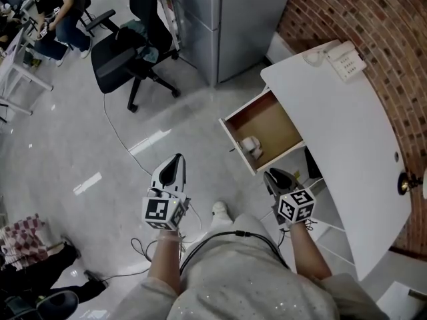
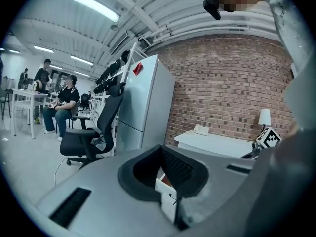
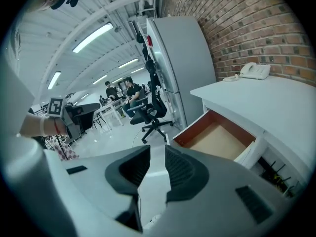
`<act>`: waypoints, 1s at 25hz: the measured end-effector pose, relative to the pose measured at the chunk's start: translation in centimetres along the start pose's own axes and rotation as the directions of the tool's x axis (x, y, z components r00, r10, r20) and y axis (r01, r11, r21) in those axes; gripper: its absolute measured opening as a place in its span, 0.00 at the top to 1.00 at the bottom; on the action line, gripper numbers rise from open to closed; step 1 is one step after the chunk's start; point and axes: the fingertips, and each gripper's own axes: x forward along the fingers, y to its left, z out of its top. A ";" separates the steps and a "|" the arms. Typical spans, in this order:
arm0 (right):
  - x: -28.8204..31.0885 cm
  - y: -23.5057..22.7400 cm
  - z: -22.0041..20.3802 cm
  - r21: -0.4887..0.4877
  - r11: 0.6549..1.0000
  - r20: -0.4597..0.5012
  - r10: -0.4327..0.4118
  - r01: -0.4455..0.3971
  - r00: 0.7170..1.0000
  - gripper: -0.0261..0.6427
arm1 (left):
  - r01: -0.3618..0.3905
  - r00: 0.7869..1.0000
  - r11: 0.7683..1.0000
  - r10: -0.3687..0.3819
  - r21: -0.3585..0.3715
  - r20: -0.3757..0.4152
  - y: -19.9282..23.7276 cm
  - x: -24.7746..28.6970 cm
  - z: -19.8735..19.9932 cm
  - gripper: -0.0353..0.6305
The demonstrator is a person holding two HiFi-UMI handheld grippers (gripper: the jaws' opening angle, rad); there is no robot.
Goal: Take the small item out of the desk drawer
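The white desk (image 1: 347, 132) has its drawer (image 1: 267, 122) pulled out, and a small white item (image 1: 251, 145) lies near the drawer's front end. My right gripper (image 1: 275, 177) hovers just in front of the drawer, slightly open with nothing between its pads. In the right gripper view, floor shows through the narrow gap of the right gripper (image 3: 157, 169), and the drawer (image 3: 219, 139) lies ahead to the right with the item hidden. My left gripper (image 1: 176, 163) hangs over the floor left of the drawer. The left gripper's (image 2: 161, 169) tips meet with nothing held.
A phone (image 1: 343, 60) sits on the desk's far end. A tall grey cabinet (image 1: 227, 19) and a black office chair (image 1: 127, 59) stand beyond the drawer. Cables (image 1: 120, 135) trail over the floor. A brick wall (image 1: 373, 19) backs the desk. People sit at far left (image 1: 57, 12).
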 end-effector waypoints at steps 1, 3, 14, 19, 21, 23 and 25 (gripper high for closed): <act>0.5 -0.1 -0.3 0.003 1.000 -0.018 0.003 -0.003 1.000 0.81 | 0.003 1.000 1.000 -0.003 -0.005 -0.007 0.0 0.2 -0.3 0.95; 1.5 -0.5 -0.7 0.006 1.000 -0.055 0.004 -0.004 0.999 0.81 | 0.009 1.000 1.000 -0.009 -0.015 -0.028 -0.2 0.5 -1.2 0.95; 8.6 -4.8 -2.3 -0.047 0.999 -0.236 -0.016 0.005 0.972 0.80 | -0.018 0.992 0.998 0.011 -0.056 -0.127 -0.1 4.5 -5.5 0.95; 11.3 -6.7 -3.3 -0.087 0.996 -0.332 -0.019 -0.010 0.943 0.78 | -0.020 0.991 0.997 0.010 -0.069 -0.136 -0.5 7.3 -6.7 0.95; 12.3 -7.4 -3.8 -0.107 0.994 -0.365 -0.023 -0.018 0.931 0.78 | -0.009 0.990 0.997 -0.002 -0.075 -0.143 -1.1 8.4 -7.4 0.95; 13.3 -8.0 -4.3 -0.129 0.991 -0.391 -0.025 -0.027 0.920 0.77 | 0.000 0.989 0.997 -0.012 -0.081 -0.149 -1.5 9.3 -8.2 0.95; 14.4 -8.6 -4.7 -0.141 0.989 -0.414 -0.028 -0.034 0.910 0.76 | 0.006 0.987 0.996 -0.020 -0.090 -0.156 -1.8 9.9 -8.9 0.95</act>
